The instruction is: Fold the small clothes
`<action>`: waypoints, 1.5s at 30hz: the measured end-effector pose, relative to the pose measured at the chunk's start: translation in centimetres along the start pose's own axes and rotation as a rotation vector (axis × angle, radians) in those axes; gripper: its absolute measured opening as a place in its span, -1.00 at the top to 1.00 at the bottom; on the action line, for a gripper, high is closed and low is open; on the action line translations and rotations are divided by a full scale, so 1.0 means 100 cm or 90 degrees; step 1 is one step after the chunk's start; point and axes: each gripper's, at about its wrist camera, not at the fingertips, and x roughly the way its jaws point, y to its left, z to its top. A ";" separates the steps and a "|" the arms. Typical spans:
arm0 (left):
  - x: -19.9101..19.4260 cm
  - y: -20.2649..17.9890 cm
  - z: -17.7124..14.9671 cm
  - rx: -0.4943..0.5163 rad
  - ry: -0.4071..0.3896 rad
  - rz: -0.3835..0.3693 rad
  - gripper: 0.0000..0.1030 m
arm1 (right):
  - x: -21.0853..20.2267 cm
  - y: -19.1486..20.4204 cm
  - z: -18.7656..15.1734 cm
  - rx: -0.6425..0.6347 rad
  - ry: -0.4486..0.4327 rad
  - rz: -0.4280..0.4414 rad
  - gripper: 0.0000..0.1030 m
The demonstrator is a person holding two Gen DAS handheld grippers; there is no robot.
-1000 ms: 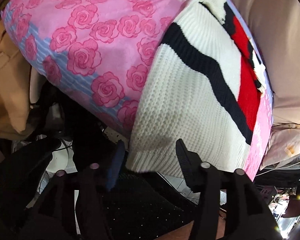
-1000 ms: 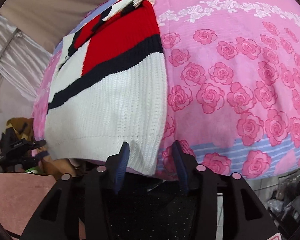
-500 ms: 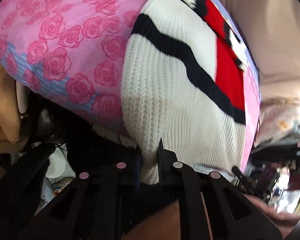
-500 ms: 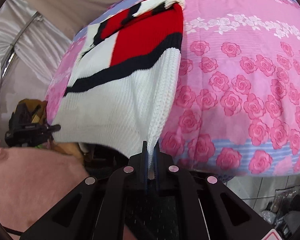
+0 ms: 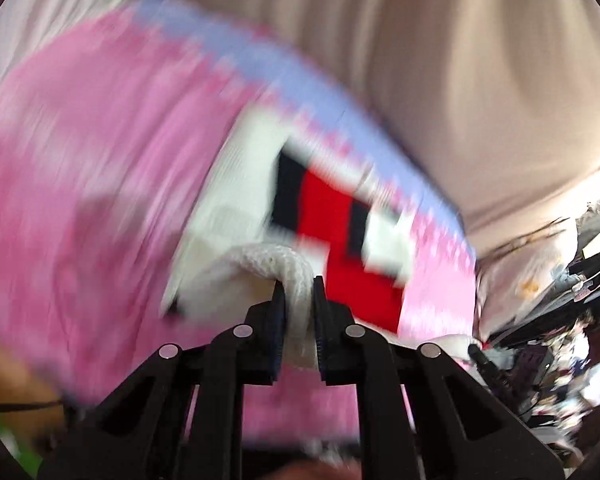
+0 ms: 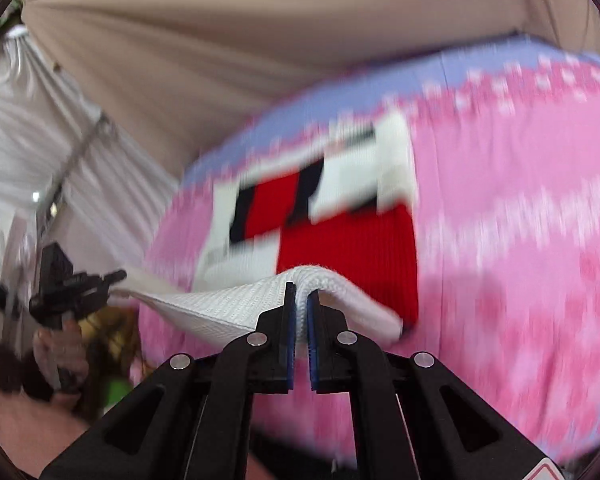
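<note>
Slippage looks the danger: left tool (image 5: 299, 292) and right tool (image 6: 301, 298) each pinch only the sweater (image 6: 348, 248) hem over the bed (image 6: 520, 240), so a fast swing could skew the fold.

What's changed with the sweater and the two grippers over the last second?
Both hand-held grippers were open at the sweater's white hem. The left hand-held gripper and the right hand-held gripper have since shut on that hem and lifted it up over the red part, starting a fold. The sweater's upper part still lies on the pink bedspread.
</note>
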 end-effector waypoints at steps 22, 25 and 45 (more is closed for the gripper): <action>0.222 0.005 0.111 0.041 0.006 0.259 0.04 | 0.178 -0.073 0.084 0.050 -0.008 -0.219 -0.18; 0.231 0.006 0.111 0.044 0.014 0.234 0.70 | 0.200 -0.079 0.087 0.055 0.033 -0.210 0.68; 0.155 0.016 0.096 0.005 -0.068 0.232 0.43 | 0.142 -0.050 0.067 0.024 -0.008 -0.217 -0.06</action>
